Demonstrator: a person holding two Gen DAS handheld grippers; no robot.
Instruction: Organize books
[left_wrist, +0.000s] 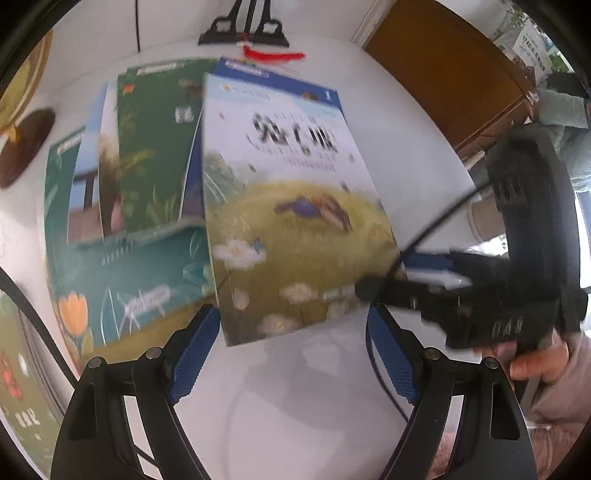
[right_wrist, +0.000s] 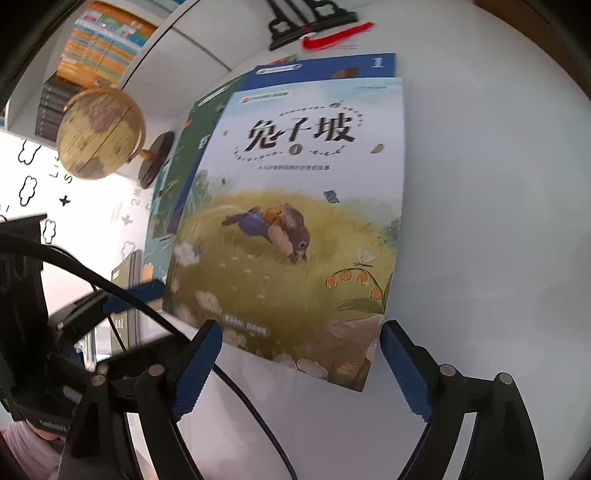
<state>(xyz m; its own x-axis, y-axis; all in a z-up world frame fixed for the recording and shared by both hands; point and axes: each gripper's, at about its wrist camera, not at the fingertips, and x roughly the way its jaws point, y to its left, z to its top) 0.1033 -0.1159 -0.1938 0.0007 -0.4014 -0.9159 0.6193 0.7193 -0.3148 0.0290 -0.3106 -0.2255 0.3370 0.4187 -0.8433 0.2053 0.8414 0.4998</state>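
Glossy rabbit-cover book (right_wrist: 291, 221) atop fanned paperbacks, smooth white table (right_wrist: 480, 221), both hand-held grippers (left_wrist: 293, 354) (right_wrist: 301, 365) w/ ribbed blue pads open, empty.

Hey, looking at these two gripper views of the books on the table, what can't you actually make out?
- Green books: left wrist view, titles smeared by motion blur; in the right wrist view the rabbit book covers most of them.
- Blue book: only its top strip shows, rest under the rabbit book.
- Black stand: top cut off by the frame edge.
- Shelf books: lettering too small.
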